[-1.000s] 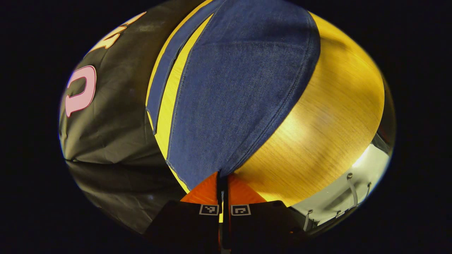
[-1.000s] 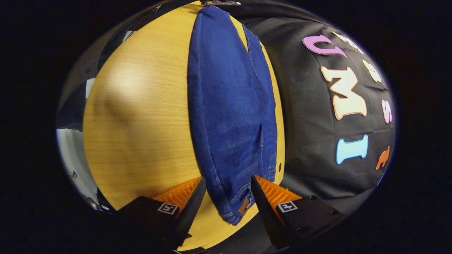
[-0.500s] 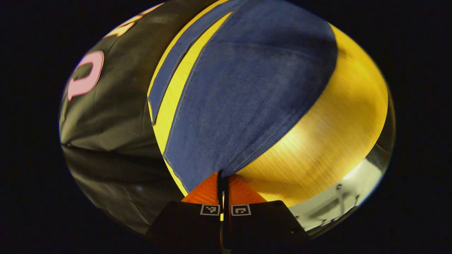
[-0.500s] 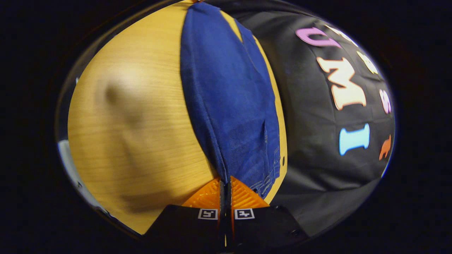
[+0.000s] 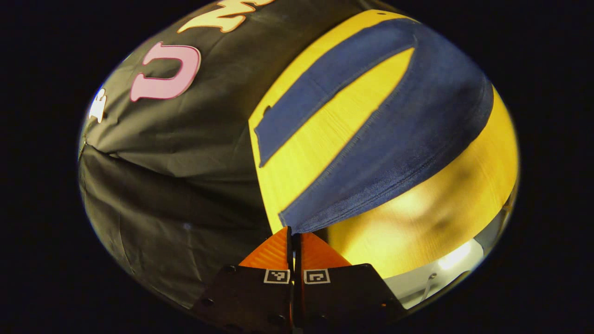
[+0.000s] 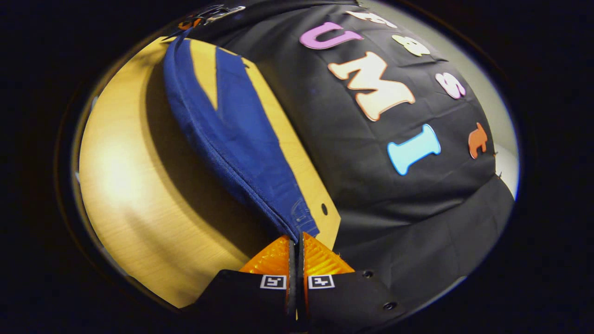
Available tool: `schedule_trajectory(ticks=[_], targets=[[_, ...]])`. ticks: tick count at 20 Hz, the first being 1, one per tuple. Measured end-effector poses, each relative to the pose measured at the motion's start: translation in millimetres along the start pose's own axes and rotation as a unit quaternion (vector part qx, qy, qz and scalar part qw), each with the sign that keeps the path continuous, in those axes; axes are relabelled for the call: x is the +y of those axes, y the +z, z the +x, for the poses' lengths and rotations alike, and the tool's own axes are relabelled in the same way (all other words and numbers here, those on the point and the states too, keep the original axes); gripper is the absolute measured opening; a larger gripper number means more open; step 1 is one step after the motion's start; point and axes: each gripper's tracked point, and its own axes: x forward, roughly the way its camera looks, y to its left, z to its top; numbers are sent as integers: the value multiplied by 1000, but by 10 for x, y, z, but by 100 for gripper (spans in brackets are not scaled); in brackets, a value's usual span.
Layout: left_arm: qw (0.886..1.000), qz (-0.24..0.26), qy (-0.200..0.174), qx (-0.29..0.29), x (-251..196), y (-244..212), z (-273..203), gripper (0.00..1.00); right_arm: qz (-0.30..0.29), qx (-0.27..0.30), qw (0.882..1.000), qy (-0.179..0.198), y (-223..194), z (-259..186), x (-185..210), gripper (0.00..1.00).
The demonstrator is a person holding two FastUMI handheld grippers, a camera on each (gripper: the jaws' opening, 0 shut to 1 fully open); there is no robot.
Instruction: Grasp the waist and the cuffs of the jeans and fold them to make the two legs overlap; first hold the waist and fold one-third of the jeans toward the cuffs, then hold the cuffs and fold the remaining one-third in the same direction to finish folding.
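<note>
Pinching the near corner of a cuff on the jeans (image 5: 408,134), with the left claw (image 5: 293,232) closed to a thin slit, orange fingers (image 5: 269,253) pressed together on the denim hem. Raised off the wooden bench (image 5: 431,218) along this leg, with a soft shadow on the wood beneath. Lying flat nearer the black cloth wall (image 5: 176,176), the other leg, a wedge of bare bench between the two. In the right gripper view, clamped likewise: right claw (image 6: 295,239) shut down to a hairline gap on the waist corner of the jeans (image 6: 241,144), stitching and a pocket seam just above the ribbed orange fingers (image 6: 320,260). Lifted and draped from the grip toward the far end, the near leg, casting a broad dark shadow across the bench (image 6: 134,199). Beside the waist, a small dark hole in the bench edge. At the far end of the jeans, a bit of metal and orange, too small to identify.
</note>
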Motion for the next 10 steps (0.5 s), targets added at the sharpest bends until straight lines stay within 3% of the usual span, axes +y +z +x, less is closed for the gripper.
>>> schedule_trajectory(ticks=[4, 10], targets=[[999, -10, -9, -31, 215, 256, 89, 0, 23, 8, 998, -54, 248, 109, -426, 3], [994, -88, -35, -47, 710, 548, 356, 0, 24, 18, 996, -80, 648, 330, -639, 3]])
